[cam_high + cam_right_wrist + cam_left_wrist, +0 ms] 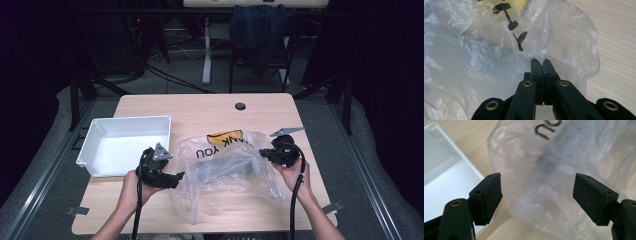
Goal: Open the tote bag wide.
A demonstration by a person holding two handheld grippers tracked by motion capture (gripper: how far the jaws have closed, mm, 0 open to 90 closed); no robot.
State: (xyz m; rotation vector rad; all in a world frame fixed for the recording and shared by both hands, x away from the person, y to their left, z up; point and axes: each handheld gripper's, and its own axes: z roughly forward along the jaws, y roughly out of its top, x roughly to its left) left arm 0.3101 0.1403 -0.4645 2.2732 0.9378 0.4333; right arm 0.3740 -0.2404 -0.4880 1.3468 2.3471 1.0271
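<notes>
step: working the clear plastic bag (225, 167) open on the bench (200, 107), beside the white bin (127, 125) | right tool (270, 153): pressed together, pinching the bag's edge | left tool (178, 176): spread, nothing gripped | advice: hold the right pinch steady, regrip film only | unclear: dark item inside bag (225, 170), blurred

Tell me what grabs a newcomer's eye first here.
The crumpled clear plastic bag printed "THANK YOU", mid-table with something dark inside. The right tool is pinched shut on its edge, while the left tool stands open at the bag's other side. A white bin sits on the table's left.
</notes>
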